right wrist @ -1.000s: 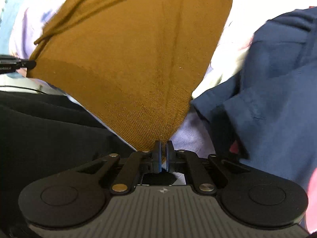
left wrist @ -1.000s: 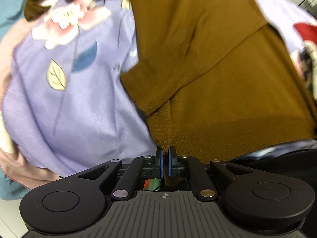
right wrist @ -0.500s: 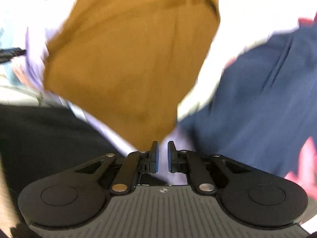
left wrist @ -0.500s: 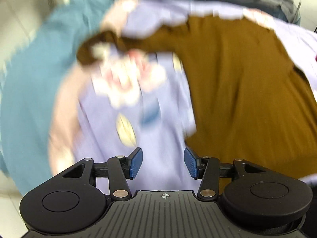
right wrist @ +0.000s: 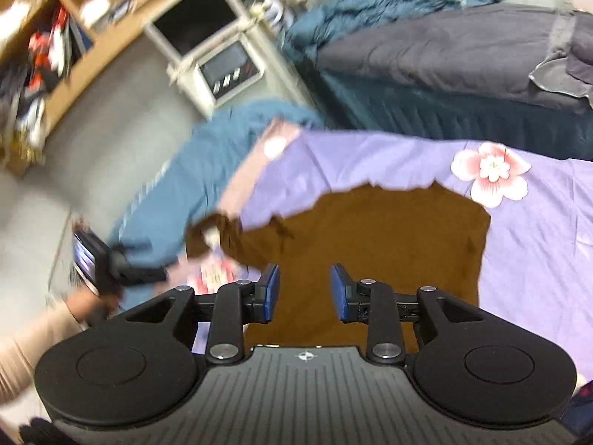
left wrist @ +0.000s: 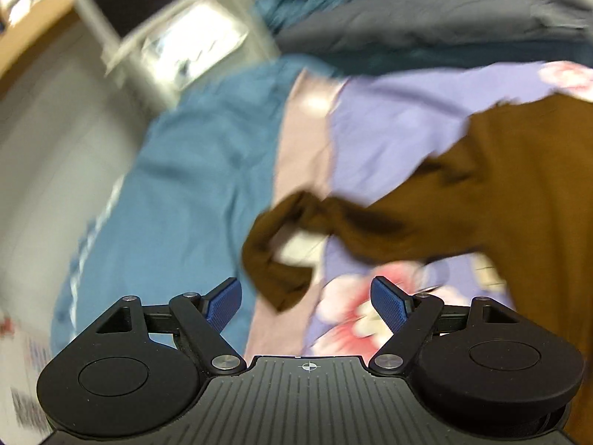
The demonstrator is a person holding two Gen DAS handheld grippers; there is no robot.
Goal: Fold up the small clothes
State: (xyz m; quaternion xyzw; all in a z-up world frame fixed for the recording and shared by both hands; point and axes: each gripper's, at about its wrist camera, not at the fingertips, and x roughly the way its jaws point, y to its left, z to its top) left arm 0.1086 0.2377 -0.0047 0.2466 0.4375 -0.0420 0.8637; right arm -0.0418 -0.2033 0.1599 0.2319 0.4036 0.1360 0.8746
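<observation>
Brown sweater (right wrist: 370, 244) now lying released on lilac floral sheet (right wrist: 537, 252), body flat, one sleeve (left wrist: 296, 244) rumpled toward sheet's left edge. Left tongs (left wrist: 307, 302), clamped on hem a second ago, standing wide, empty. Right tongs (right wrist: 304, 293) opening, nothing between pads. Both lifting away; laying-out done, sleeve fold likely next.

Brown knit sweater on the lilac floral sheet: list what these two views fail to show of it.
- Brown knit sweater, right wrist view: near hem hidden behind the right gripper, whose jaws are opening with nothing between them.
- Left wrist view: the sweater's right side is cut off by the frame edge; its sleeve is motion-blurred, so the cuff is unclear.
</observation>
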